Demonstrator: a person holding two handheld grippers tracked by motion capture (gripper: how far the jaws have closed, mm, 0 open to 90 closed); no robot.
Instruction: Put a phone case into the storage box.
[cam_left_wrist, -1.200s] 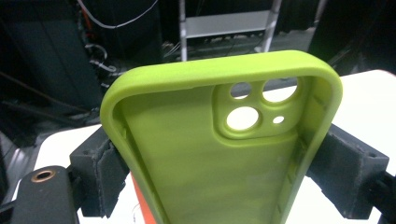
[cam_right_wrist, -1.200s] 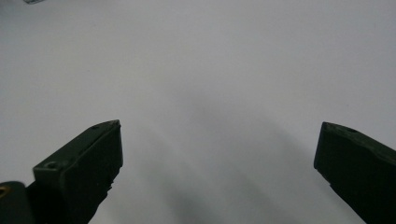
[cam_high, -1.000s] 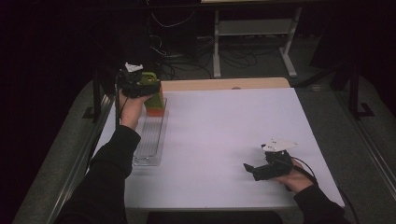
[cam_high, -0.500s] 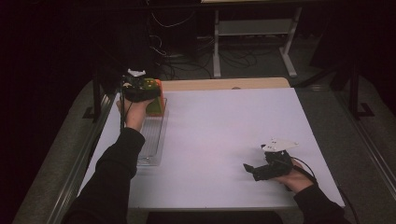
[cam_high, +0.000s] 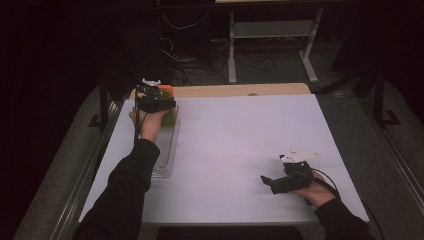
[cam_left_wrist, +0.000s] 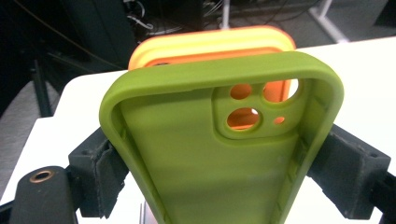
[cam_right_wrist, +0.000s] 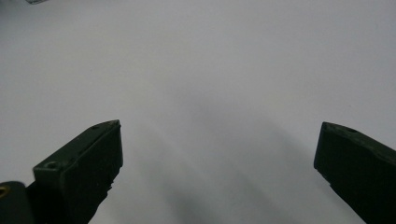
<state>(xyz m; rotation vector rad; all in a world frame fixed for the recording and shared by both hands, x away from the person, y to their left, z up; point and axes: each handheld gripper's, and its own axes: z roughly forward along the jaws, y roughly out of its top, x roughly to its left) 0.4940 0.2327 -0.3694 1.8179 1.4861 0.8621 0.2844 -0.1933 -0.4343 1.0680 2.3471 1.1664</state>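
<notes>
Left gripper (cam_high: 162, 107), at the upper left of the high view, grips a green phone case (cam_left_wrist: 219, 154) by its two long edges, its jaws having just eased slightly apart; the case stands over the far end of a clear tray (cam_high: 167, 155), close behind orange and yellow cases (cam_left_wrist: 210, 46); setting it down and letting go seem left; right gripper (cam_right_wrist: 217, 163) rests released and empty at lower right.

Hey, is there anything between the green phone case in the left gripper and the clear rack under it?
Nothing visible blocks it. The left gripper holds the green phone case by its sides, right behind the orange case standing at the far end of the clear rack.
</notes>
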